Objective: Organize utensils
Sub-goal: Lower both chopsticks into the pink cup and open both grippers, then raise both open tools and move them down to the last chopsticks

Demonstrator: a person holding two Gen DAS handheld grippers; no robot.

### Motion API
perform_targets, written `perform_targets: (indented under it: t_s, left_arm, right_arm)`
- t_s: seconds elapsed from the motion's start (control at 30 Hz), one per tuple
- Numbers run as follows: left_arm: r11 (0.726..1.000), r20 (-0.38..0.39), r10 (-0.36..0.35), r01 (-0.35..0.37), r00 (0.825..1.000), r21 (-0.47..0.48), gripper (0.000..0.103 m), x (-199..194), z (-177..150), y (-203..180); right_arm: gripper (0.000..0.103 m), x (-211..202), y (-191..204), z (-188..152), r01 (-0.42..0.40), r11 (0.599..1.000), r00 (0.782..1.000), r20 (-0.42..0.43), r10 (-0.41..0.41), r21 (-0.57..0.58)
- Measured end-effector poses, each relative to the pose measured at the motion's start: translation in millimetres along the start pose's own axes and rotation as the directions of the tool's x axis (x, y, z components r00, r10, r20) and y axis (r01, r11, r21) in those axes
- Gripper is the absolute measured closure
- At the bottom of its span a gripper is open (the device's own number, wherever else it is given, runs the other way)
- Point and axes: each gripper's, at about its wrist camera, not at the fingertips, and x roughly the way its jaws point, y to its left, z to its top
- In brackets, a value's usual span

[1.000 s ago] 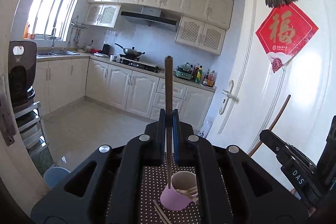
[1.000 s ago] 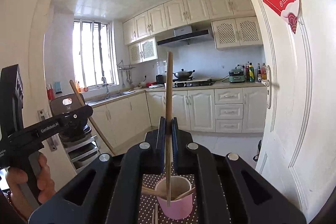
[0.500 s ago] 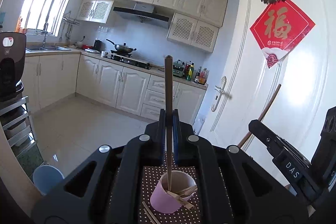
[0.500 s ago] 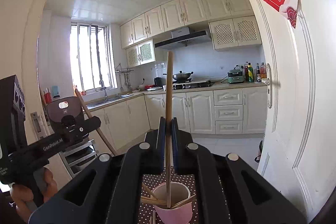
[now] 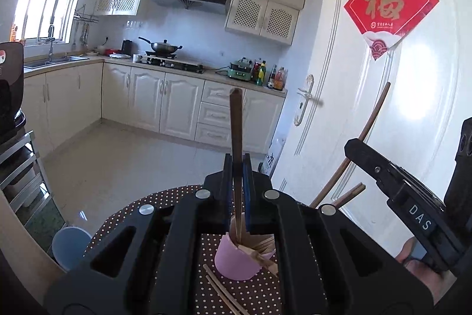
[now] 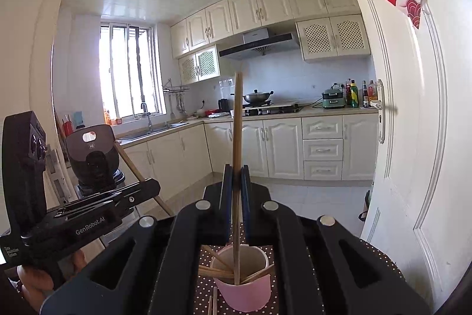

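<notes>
A pink cup [image 5: 236, 263] [image 6: 243, 287] stands on a brown polka-dot table [image 5: 165, 204] [image 6: 380, 262] and holds several wooden chopsticks. My left gripper [image 5: 237, 167] is shut on a dark brown chopstick [image 5: 236, 138], held upright with its lower end inside the cup. My right gripper [image 6: 235, 177] is shut on a lighter wooden chopstick [image 6: 237, 138], also upright with its lower end in the cup. The right gripper also shows in the left wrist view [image 5: 392, 182], the left gripper in the right wrist view [image 6: 88, 214].
Loose chopsticks [image 5: 218, 290] [image 6: 213, 301] lie on the table beside the cup. A white door [image 5: 383, 114] with a red decoration stands at the right. A blue bin [image 5: 70, 245] and a rack with a dark appliance [image 6: 91, 155] stand at the left. Kitchen cabinets lie beyond.
Both grippers have lowered a little and tilted, bringing the cup closer below them. The chopstick ends now sit deeper in the cup. Both grips stay shut.
</notes>
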Motion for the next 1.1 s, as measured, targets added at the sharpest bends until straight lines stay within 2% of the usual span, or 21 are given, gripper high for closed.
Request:
perform_targets:
  t_s: [0.43,0.5,0.53,0.57,0.63,0.67,0.8,1.1]
  left_arm:
    - [0.998,-0.077,0.038,-0.035,0.996,0.044,0.095,4.8,-5.4,-6.3]
    - [0.998,-0.086,0.046,-0.041,0.995,0.052,0.093,4.2,-5.8,-7.5]
    - [0.997,-0.093,0.058,-0.052,0.994,0.061,0.084,3.9,-6.2,-8.6]
    - [0.995,-0.095,0.072,-0.066,0.993,0.069,0.069,2.8,-6.7,-9.0]
    - [0.994,-0.075,0.082,-0.077,0.994,0.073,0.044,-2.2,-7.7,-8.8]
    - [0.994,-0.056,0.088,-0.084,0.995,0.074,0.044,-6.3,-7.5,-8.5]
    - [0.993,-0.066,0.107,-0.103,0.992,0.062,0.043,-10.1,-6.8,-4.4]
    - [0.988,-0.08,0.145,-0.14,0.986,0.065,0.028,-25.7,-15.4,-0.1]
  right_arm:
    - [0.099,2.2,0.6,-8.9,-0.006,1.0,0.999,-0.035,0.006,0.002]
    - [0.099,2.0,0.9,-11.8,-0.004,1.0,0.999,-0.04,0.004,0.001]
    - [0.099,1.8,0.8,-13.0,-0.005,1.0,0.999,-0.042,0.005,0.002]
    - [0.099,1.3,0.8,-14.4,-0.004,1.0,0.999,-0.042,0.004,0.002]
    - [0.099,1.2,1.8,-17.1,-0.004,1.0,0.999,-0.048,0.004,-0.002]
    - [0.099,1.6,2.1,-18.8,-0.005,1.0,0.999,-0.054,0.005,-0.004]
    - [0.099,3.9,3.1,-23.8,-0.005,1.0,0.998,-0.069,0.004,-0.003]
    - [0.097,4.8,5.0,-36.1,0.004,1.0,0.994,-0.108,-0.003,0.003]
